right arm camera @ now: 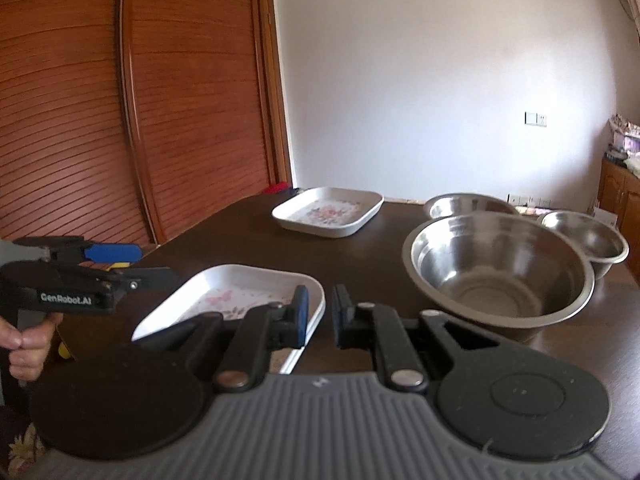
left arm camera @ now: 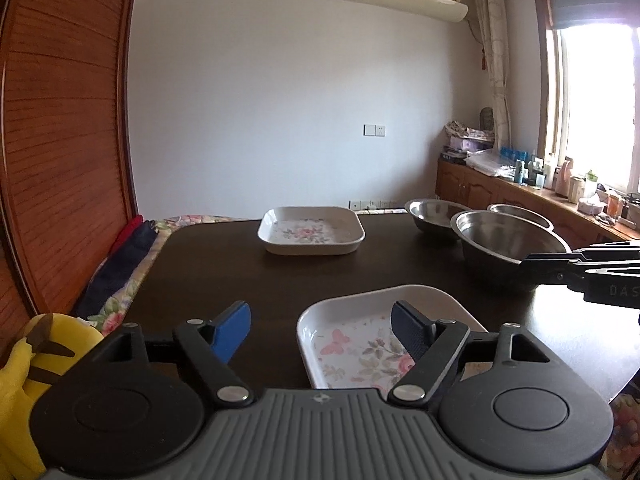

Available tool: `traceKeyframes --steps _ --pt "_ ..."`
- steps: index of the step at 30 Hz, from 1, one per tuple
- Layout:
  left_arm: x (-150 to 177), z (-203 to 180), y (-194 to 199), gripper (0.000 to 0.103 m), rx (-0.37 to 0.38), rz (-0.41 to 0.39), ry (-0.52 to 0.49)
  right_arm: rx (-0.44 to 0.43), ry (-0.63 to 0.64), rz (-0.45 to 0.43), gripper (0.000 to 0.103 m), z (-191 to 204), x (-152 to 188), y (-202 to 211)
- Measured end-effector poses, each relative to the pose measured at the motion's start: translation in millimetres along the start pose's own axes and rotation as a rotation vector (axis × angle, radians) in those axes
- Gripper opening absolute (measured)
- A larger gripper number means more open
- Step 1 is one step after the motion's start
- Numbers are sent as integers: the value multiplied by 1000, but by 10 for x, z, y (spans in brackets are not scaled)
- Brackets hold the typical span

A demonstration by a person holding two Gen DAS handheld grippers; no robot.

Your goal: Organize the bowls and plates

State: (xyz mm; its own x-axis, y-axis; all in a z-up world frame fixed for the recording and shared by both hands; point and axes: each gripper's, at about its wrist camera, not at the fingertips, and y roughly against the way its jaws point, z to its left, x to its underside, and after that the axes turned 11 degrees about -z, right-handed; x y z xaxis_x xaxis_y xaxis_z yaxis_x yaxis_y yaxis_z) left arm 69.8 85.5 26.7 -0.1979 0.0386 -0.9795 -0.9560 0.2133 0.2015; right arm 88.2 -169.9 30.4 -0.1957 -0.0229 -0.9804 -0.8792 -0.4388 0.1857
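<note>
Two white square floral plates lie on the dark table: a near plate (left arm camera: 360, 340) (right arm camera: 236, 300) and a far plate (left arm camera: 311, 230) (right arm camera: 328, 210). Three steel bowls stand on the right: a large one (left arm camera: 508, 240) (right arm camera: 500, 272) and two smaller ones behind it (left arm camera: 434, 212) (right arm camera: 584, 236). My left gripper (left arm camera: 320, 328) is open wide and empty, its right finger above the near plate. My right gripper (right arm camera: 322, 316) is nearly closed with a narrow gap, empty, just right of the near plate's right edge. It also shows in the left wrist view (left arm camera: 584, 268).
A wooden louvred wardrobe (right arm camera: 140, 120) stands left of the table. A yellow plush toy (left arm camera: 24, 360) sits at the near left. A cluttered wooden cabinet (left arm camera: 520, 184) runs under the window on the right. The table's bare surface (left arm camera: 224, 264) lies between the plates.
</note>
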Motion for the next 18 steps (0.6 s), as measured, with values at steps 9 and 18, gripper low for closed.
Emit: traceKeyframes --steps 9,18 --pt "-59 17 -75 103 -14 3 -4 6 19 -46 14 16 -3 34" --pt "-213 122 -397 103 -32 18 -27 -2 32 -49 15 -11 -124 -108"
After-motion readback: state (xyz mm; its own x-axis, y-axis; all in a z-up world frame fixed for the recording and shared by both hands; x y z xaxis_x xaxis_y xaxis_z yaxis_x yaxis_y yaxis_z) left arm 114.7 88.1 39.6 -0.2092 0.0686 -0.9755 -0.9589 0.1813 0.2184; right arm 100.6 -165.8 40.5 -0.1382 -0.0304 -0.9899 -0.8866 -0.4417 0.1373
